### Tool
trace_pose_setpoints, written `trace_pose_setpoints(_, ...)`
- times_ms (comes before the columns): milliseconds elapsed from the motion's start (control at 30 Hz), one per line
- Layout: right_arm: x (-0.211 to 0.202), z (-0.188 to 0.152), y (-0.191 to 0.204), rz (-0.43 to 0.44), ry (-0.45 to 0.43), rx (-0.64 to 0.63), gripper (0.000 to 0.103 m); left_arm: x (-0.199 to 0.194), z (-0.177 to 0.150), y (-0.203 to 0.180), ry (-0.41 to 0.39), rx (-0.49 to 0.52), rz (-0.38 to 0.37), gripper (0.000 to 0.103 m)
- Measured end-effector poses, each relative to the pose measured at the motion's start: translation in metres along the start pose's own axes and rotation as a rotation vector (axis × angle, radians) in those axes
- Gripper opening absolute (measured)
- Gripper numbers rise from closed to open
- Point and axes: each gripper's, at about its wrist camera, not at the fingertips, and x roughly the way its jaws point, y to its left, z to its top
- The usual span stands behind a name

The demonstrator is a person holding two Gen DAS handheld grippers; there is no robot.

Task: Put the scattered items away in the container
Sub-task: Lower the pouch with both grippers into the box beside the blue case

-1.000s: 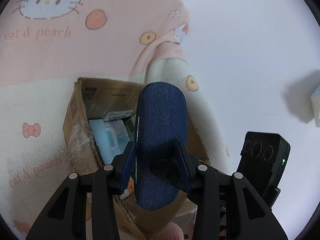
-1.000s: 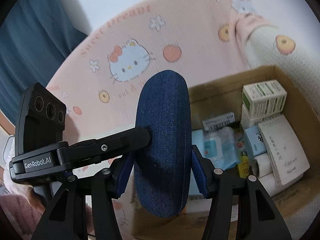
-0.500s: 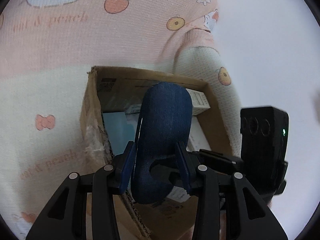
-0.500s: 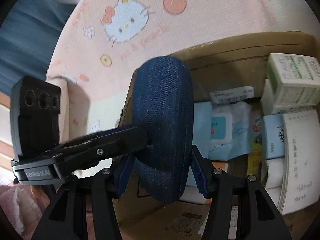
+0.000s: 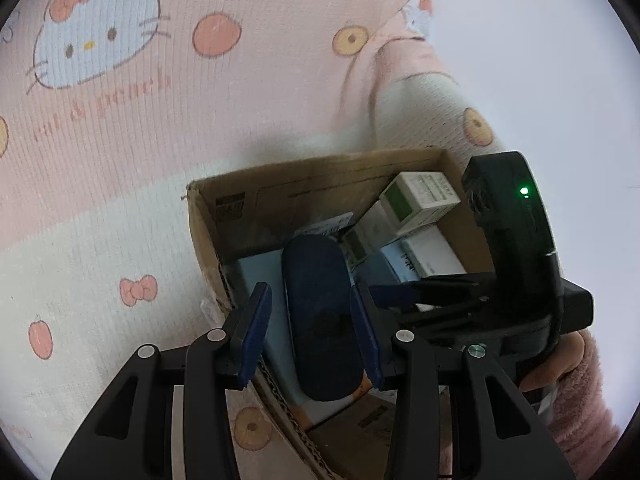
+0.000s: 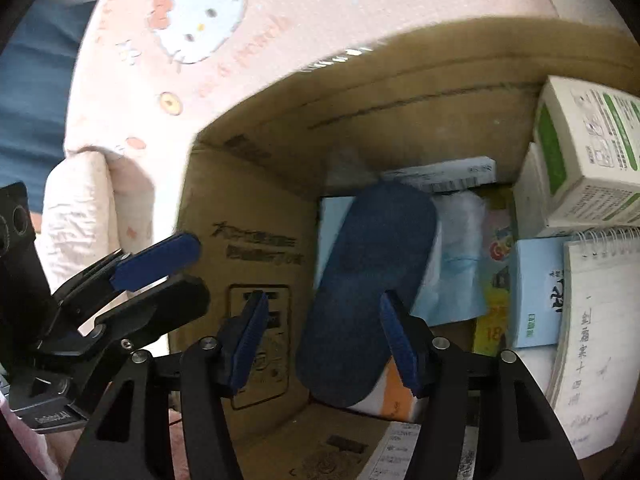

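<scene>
The bed blanket [image 5: 120, 128], pink and cream with cat and peach prints, carries the cardboard box [image 5: 208, 232], which serves as the container. The box already holds several items: a spiral notebook [image 6: 600, 320] against its right wall, green-and-white cartons [image 6: 580, 152] stacked in the far right corner, a pale blue wipes pack [image 6: 456, 264], and flat packets beneath.

The denim glasses case [image 6: 368, 280] lies inside the box, resting on the blue packs near the left wall.

Both tongs are spread apart and hold nothing. The left tongs [image 5: 310, 332] straddle the case with a visible gap at each pad. The right tongs [image 6: 320, 344] also stand wide; whether their right pad touches the case cannot be determined.

Judged status: the case is deposited and released. No loose item is visible on the blanket around the box in either view, so any remaining work lies outside these views. The probable next step is withdrawal of both tongs from the box.
</scene>
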Motion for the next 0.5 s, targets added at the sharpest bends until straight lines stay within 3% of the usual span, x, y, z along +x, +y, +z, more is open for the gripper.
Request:
trace_pose_setpoints(200,0.008,-0.002,-0.027,-0.010,-0.018,0.142,0.053,0.004,0.002,-0.006,0.001,0.032,0.032,0.044)
trace_pose_setpoints(267,0.010,-0.002,-0.031,-0.015,-0.023,0.143,0.036,0.005,0.003,-0.005,0.007,0.024,0.031,0.044)
trace_pose_setpoints(300,0.011,-0.003,-0.032,-0.025,-0.019,0.143,0.033,0.005,0.004,-0.005,0.009,0.019,0.030,0.044)
trace_pose_setpoints(500,0.019,-0.005,-0.026,-0.098,0.005,0.098,0.032,0.006,0.004,-0.004,0.017,0.022,0.036,0.044)
